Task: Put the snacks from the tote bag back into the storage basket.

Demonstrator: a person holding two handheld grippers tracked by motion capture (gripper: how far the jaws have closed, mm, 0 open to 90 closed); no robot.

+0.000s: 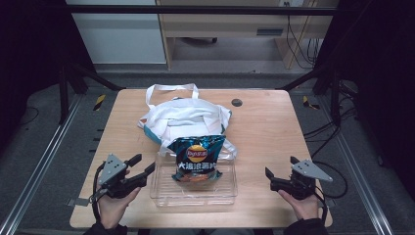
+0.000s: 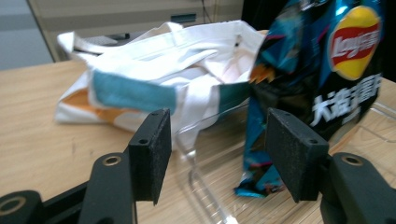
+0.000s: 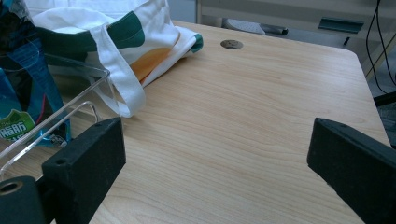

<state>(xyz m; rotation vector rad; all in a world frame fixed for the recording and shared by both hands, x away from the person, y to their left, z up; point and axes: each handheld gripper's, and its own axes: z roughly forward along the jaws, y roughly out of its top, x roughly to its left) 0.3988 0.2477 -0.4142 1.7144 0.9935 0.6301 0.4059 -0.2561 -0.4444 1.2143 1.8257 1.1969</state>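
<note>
As I read the scene from left to right, my left hand-held gripper [image 1: 140, 167] sits at the left edge of the clear plastic tray [image 1: 161, 198], its jaws spread wide and holding nothing, aimed toward the chip bag [image 1: 196, 159]. The bag stands in the tray near the middle of the table [image 1: 264, 127], leaning back against the white tote bag [image 1: 183, 116] just behind it. Its long axis runs from the near side of the table to the far side, crimped top edge pointing away toward the tote, printed face toward me. My right hand-held gripper [image 1: 280, 174] rests well apart on bare wood to the right of the tray, also wide and empty. I judge the step in hand to be the approach: next, the left jaws must close on the bag's near left edge, with the tote then held open.
</note>
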